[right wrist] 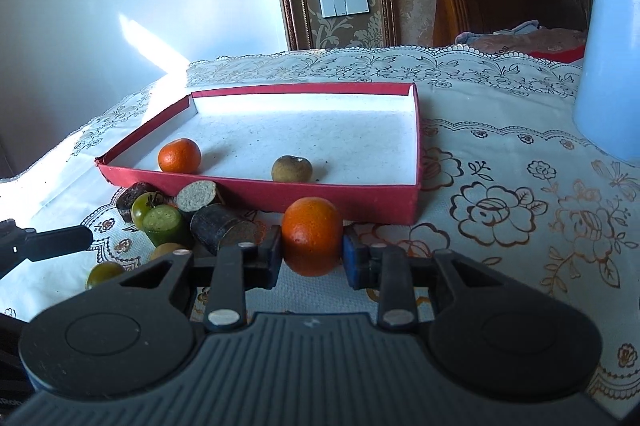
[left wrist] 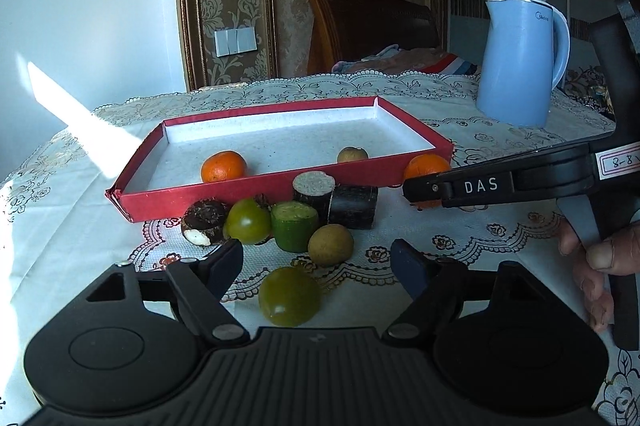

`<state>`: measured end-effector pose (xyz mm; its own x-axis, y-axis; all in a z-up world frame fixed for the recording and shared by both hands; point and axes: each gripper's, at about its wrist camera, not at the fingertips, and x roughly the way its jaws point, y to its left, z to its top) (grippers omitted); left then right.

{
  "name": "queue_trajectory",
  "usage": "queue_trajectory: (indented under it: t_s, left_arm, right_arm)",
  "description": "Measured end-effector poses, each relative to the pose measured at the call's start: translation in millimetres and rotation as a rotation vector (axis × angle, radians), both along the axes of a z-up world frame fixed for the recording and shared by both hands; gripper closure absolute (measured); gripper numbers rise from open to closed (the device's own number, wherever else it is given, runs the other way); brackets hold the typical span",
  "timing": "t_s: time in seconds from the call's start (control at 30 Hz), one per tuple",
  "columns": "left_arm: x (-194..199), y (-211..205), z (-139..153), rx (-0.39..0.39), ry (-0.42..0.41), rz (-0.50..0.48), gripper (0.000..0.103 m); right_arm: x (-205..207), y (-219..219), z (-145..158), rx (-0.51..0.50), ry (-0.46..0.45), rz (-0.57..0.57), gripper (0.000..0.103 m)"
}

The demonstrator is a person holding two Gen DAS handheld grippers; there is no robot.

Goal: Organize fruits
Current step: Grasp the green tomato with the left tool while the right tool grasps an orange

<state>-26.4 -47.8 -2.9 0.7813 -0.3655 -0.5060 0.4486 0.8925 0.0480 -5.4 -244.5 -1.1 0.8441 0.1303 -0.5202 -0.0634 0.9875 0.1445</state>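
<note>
An orange (right wrist: 312,236) was gripped by the right claw (right wrist: 311,258) beside the red tray (right wrist: 360,197). The left claw (left wrist: 318,266) was held released around a green fruit (left wrist: 289,296).

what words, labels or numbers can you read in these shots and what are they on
"DAS": white letters on the finger of the right tool, seen from the left wrist camera.
"8-8": handwritten on a white label on the same tool's body; anything after it is cut off by the picture's edge.
Small brand mark near the top of the blue kettle: too small and blurred to read reliably.
Nothing readable on the red tray or the wall switches.
</note>
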Motion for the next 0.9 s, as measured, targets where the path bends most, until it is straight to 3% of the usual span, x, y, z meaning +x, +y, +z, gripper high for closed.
queue_trajectory:
  t_s: [0.07, 0.7, 0.9]
  left_arm:
    - [5.8, -0.1, -4.2, 0.004, 0.043, 0.012, 0.045]
    - [2.6, 19.5, -11.3, -0.02, 0.091, 0.08, 0.053]
    - [0.8, 25.7, -12.1, -0.024, 0.083, 0.103, 0.07]
  right_arm:
    - [-0.7, -0.5, -0.6, 0.003, -0.001, 0.0, 0.074]
    - [-7.6, 2.7, -1.0, 0.02, 0.004, -0.004, 0.074]
    - [-11.4, 8.7, -2.4, 0.019, 0.009, -0.005, 0.074]
